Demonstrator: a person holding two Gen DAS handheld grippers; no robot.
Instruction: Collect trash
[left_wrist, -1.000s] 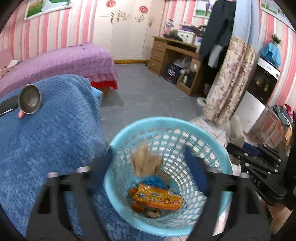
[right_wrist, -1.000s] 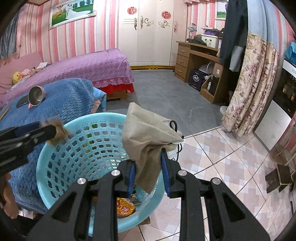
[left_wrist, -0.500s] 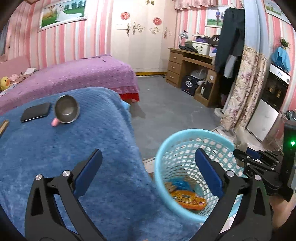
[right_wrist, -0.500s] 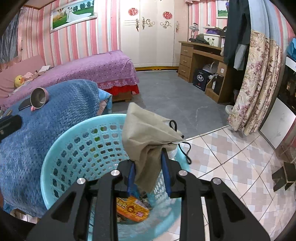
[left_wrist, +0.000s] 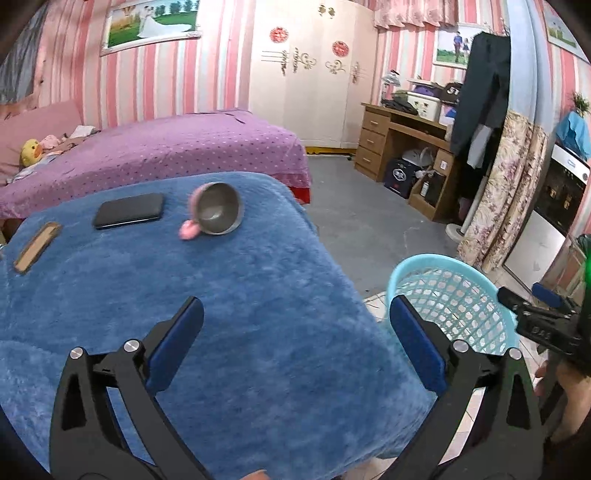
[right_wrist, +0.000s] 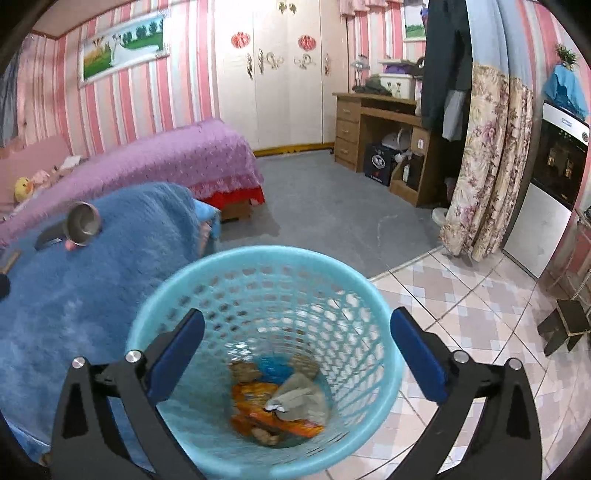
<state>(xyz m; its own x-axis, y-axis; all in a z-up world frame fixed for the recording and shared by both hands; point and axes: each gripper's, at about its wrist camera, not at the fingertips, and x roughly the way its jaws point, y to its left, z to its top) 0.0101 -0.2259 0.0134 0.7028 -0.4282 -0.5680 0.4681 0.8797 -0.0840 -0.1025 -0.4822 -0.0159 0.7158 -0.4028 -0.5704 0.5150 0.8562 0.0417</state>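
A light blue plastic basket (right_wrist: 258, 266) stands on the floor beside the blue blanket-covered table (left_wrist: 258, 295). In it lie an orange snack wrapper (right_wrist: 258, 406), a beige crumpled bag (right_wrist: 303, 397) and a blue scrap (right_wrist: 275, 365). My right gripper (right_wrist: 297, 354) is open and empty right above the basket. My left gripper (left_wrist: 295, 341) is open and empty above the table's near edge; the basket (left_wrist: 454, 295) shows to its right, with the right gripper's tip (left_wrist: 532, 310) beyond it.
On the blanket sit a metal bowl (left_wrist: 218, 208) with a pink piece, a black phone (left_wrist: 128, 210) and a brown flat stick (left_wrist: 37, 247). A purple bed (left_wrist: 166, 147), wooden desk (left_wrist: 402, 144), floral curtain (right_wrist: 484, 166) and small stool (right_wrist: 565, 328) stand around.
My right gripper opened and the beige bag dropped into the basket. My left gripper swung left from the basket to above the blanket.
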